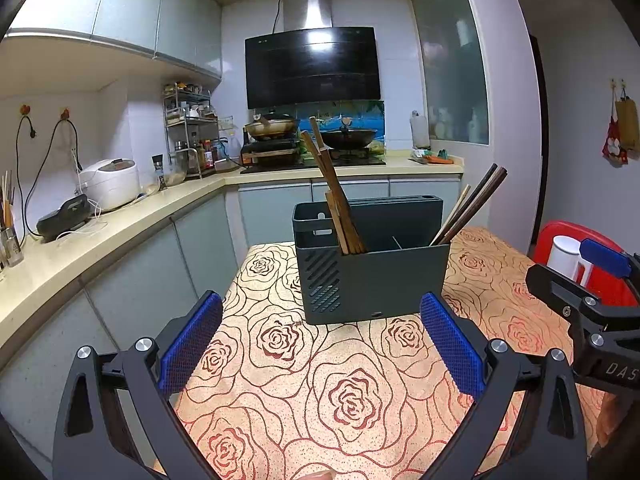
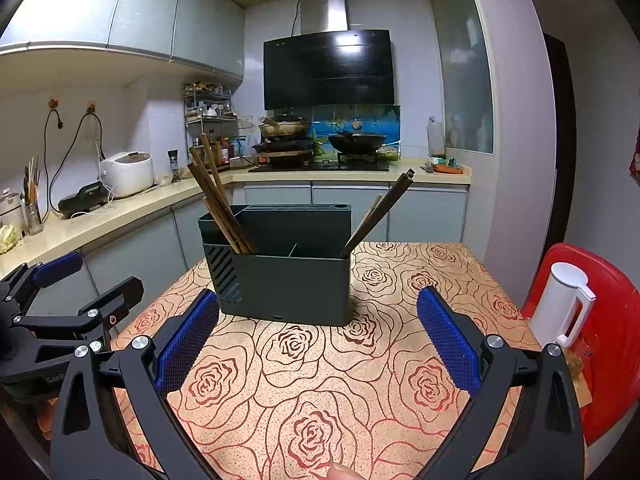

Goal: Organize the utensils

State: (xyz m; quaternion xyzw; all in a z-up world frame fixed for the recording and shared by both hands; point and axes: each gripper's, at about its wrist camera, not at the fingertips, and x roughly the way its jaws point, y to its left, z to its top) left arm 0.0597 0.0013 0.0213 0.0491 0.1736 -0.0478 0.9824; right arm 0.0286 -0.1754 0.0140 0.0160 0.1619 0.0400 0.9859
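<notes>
Fingers (image 1: 192, 344) of the left gripper (image 1: 320, 344) and right gripper (image 2: 318, 340) are spread, empty, before the dark-grey slotted plastic utensil holder (image 2: 288, 276) on the rose-patterned desk (image 2: 320, 380), wooden chopsticks (image 2: 220, 200) inside.

Holder (image 1: 376, 276) is looking like matt dark grey plastic or coated metal, smooth, with slotted vents on one side. Chopsticks (image 1: 338, 200) are showing brown wood, dull finish. Tablecloth (image 1: 320, 380) is reading as a beige rose print with a slight sheen. Left gripper (image 1: 320, 344) and right gripper (image 2: 318, 340) are showing matt black plastic arms, shiny metal screws, and rough blue textured pads (image 2: 188, 344). Kettle (image 2: 560, 304) is looking smooth white plastic. Hood (image 1: 312, 66) is shining glossy black. Chair (image 2: 608, 344) is glossy red plastic.
</notes>
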